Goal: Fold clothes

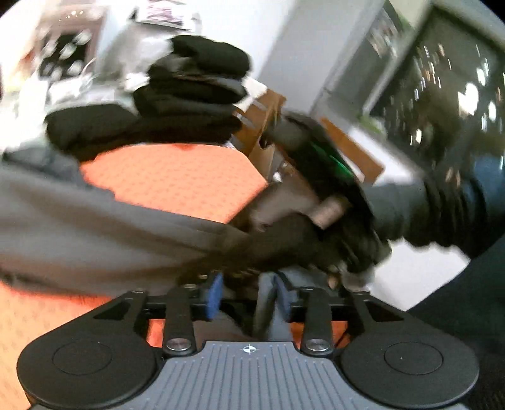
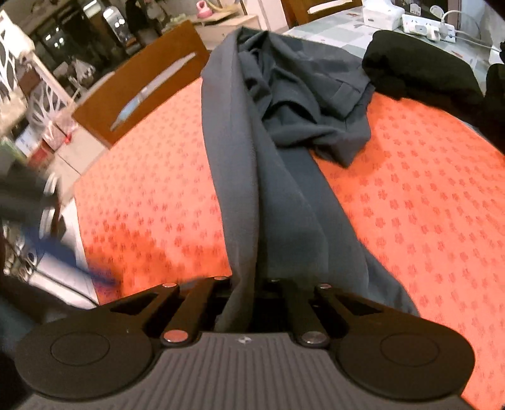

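Note:
A grey garment (image 2: 277, 164) lies stretched along the orange patterned tablecloth (image 2: 410, 205), bunched at its far end. My right gripper (image 2: 252, 296) is shut on its near edge, and the cloth runs between the fingers. In the left wrist view the same grey garment (image 1: 79, 227) drapes across from the left. My left gripper (image 1: 247, 293) has its blue pads (image 1: 214, 293) a small gap apart, with grey cloth against the right pad. The other gripper and a gloved hand (image 1: 315, 220) are close ahead of it.
A stack of folded black clothes (image 1: 176, 104) sits on the table's far side; it also shows in the right wrist view (image 2: 419, 69). A wooden chair (image 2: 139, 88) stands by the table's left edge. A white power strip (image 2: 429, 28) lies at the back.

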### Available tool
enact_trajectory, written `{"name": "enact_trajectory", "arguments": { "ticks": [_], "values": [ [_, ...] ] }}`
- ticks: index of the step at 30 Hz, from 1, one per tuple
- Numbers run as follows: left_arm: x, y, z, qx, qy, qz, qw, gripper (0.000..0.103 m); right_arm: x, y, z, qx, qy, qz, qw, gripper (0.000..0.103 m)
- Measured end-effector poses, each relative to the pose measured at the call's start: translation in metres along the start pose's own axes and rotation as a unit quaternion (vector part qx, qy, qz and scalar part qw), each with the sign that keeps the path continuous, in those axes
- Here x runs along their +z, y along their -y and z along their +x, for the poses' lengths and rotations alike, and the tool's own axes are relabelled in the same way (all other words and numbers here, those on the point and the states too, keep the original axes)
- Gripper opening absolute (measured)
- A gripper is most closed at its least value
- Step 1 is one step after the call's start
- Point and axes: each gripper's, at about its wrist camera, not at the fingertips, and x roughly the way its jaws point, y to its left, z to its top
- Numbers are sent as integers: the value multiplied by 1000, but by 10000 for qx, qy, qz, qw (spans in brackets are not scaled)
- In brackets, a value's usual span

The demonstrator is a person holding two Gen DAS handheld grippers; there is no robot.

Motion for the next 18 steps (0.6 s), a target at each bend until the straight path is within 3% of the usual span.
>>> {"name": "enact_trajectory", "arguments": {
  "ticks": [4,8,11,13,18],
  "values": [
    [-2,-45,-25,51,247,-833,9962,45,-26,0,-12,-325,-178,-11,9993,2],
    [8,-73,-34,641,312,-906,9933,50,-60,14,-34,-699,-330,310,9965,2],
    [16,-91,-36,1043,382,-982,9889,59,-87,29,-58,-1005,-370,737,9915,2],
    [24,-98,-31,1385,416,-910,9853,61,-107,42,-78,-1229,-297,1147,9853,2],
    [38,-119,-22,1818,535,-1130,9754,66,-150,71,-133,-1912,-38,2035,9602,2]
  ]
}}
